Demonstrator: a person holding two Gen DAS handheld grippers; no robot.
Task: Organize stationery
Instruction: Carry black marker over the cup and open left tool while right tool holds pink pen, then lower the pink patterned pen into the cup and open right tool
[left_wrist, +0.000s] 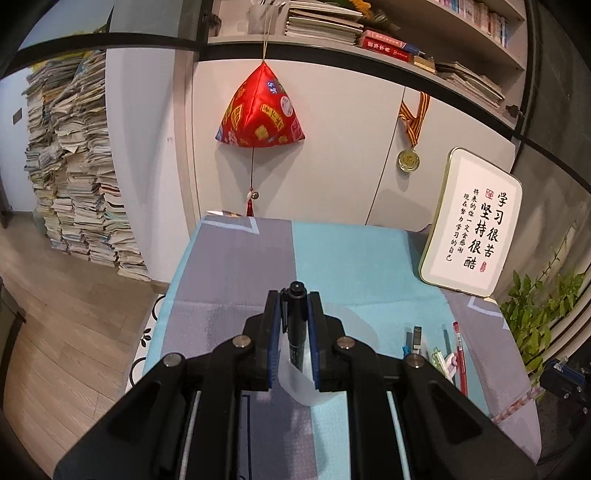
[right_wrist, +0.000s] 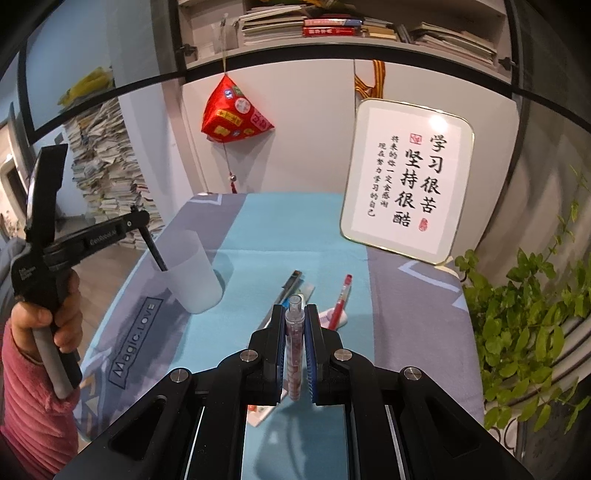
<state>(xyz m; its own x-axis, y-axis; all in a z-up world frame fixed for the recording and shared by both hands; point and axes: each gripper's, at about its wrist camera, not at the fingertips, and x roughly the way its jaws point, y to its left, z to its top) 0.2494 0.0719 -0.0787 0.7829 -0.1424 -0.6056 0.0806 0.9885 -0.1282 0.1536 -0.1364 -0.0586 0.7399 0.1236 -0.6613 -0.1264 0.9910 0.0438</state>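
Left gripper clamped on a black marker, which stands upright between the pads, cap end projecting past the fingertips; its lower end dips into the frosted cup on the blue-grey tablecloth. Right gripper closed on a clear pen with pink pattern, held lengthwise between the pads above the cloth. Just beyond its fingertips lie a red pen and a dark utility knife, apart from the cup
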